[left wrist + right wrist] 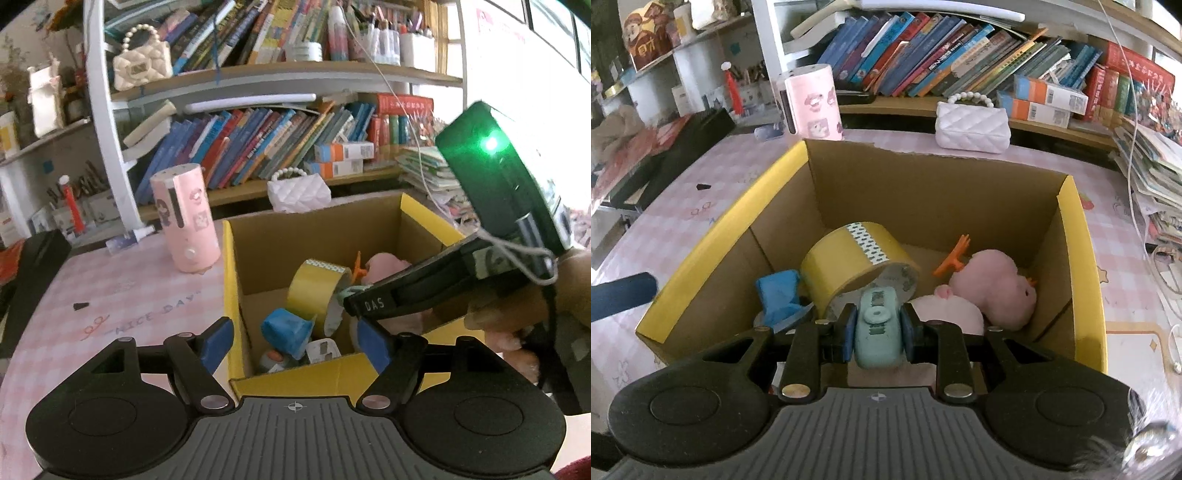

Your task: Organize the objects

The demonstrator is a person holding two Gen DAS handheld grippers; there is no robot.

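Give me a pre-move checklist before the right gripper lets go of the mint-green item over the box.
1. Grip: right gripper fingers clamp the mint-green item from both sides. Ok.
2. Position: the item hangs over the inside of the cardboard box, within its walls. Ok.
3. Landing spot: the yellow tape roll and the pink plush toy lie just ahead; the floor directly beneath is hidden. Cannot tell.
4. Left gripper: open, empty, at the box's near edge, close to the right gripper. Not ok; move it away first.
5. Box upright on the table. Ok.
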